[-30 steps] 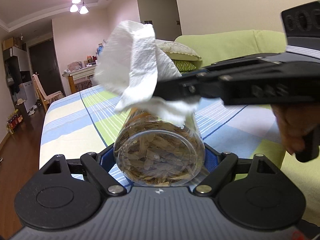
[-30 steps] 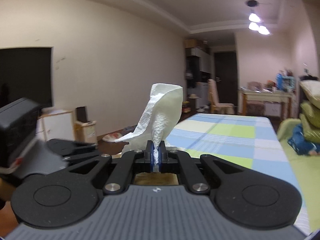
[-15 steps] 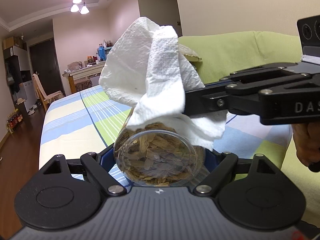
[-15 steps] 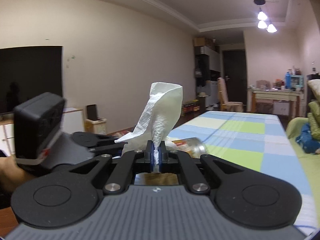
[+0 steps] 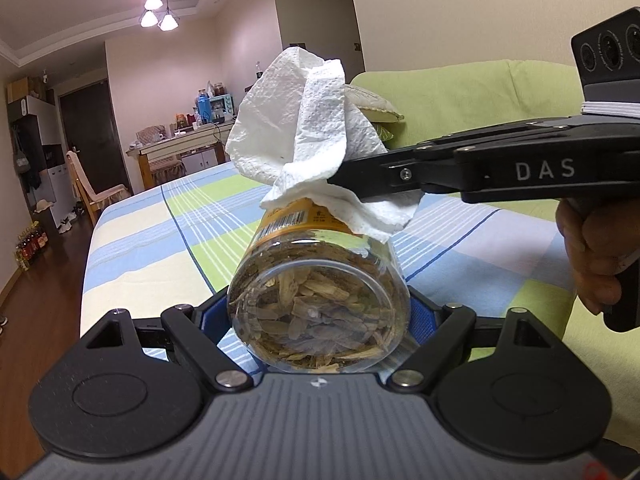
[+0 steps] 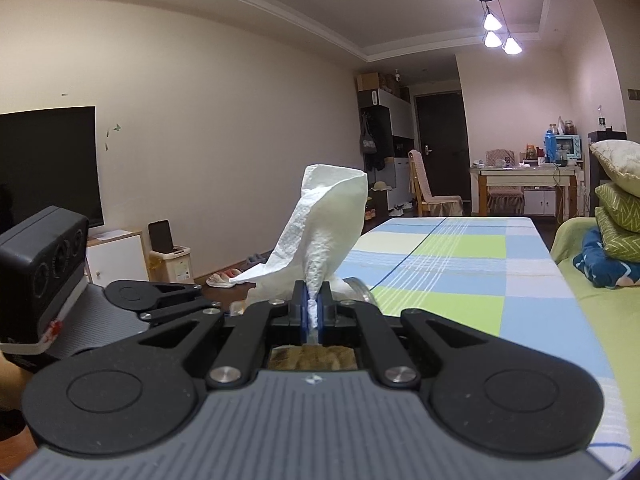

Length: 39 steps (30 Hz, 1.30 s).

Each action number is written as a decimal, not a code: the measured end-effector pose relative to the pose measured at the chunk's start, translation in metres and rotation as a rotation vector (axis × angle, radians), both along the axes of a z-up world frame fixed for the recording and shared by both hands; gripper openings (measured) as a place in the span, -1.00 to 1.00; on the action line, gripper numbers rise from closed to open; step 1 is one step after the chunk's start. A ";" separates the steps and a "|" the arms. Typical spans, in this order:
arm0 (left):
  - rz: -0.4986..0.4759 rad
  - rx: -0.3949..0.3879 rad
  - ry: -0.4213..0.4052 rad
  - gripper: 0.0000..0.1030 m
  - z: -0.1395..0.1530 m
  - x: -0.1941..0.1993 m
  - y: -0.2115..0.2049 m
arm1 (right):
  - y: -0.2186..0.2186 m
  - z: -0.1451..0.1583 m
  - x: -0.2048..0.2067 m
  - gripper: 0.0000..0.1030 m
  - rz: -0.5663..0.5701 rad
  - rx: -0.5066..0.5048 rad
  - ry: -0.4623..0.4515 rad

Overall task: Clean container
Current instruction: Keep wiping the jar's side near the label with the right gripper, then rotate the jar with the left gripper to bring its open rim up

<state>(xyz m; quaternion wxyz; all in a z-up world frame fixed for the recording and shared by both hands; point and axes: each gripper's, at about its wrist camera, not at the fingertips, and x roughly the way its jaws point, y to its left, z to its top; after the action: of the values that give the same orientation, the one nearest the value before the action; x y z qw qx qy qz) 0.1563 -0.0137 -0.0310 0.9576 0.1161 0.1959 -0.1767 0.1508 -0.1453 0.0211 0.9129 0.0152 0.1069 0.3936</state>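
A clear plastic jar (image 5: 320, 304) with a yellow label, filled with dried brown pieces, lies on its side, its base toward the left wrist camera. My left gripper (image 5: 320, 320) is shut on the jar and holds it above the table. My right gripper (image 5: 336, 176) comes in from the right, shut on a crumpled white paper towel (image 5: 304, 128) that rests on the jar's upper side. In the right wrist view the right gripper (image 6: 314, 308) pinches the towel (image 6: 324, 224); the jar's far end (image 6: 358, 286) peeks out behind it, and the left gripper's body (image 6: 152, 300) is at the left.
A table with a blue, green and cream checked cloth (image 5: 152, 232) lies below the jar. A green sofa (image 5: 480, 104) with cushions (image 6: 620, 208) stands to the right. A chair (image 6: 428, 192) and a cluttered side table (image 6: 524, 176) stand at the far end.
The right gripper with the towel has slid along the jar away from the camera, uncovering more of the yellow label. The left gripper keeps its hold on the jar.
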 end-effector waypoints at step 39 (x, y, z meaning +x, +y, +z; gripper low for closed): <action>-0.014 0.148 -0.116 0.65 0.032 -0.048 -0.008 | -0.027 -0.013 0.017 -0.94 -0.043 0.236 0.207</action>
<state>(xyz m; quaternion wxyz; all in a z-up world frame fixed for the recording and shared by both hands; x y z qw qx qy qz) 0.1082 -0.0212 0.0010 0.9548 0.1980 0.1520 -0.1613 0.1679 -0.1718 0.0078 0.8970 0.1651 0.1532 0.3802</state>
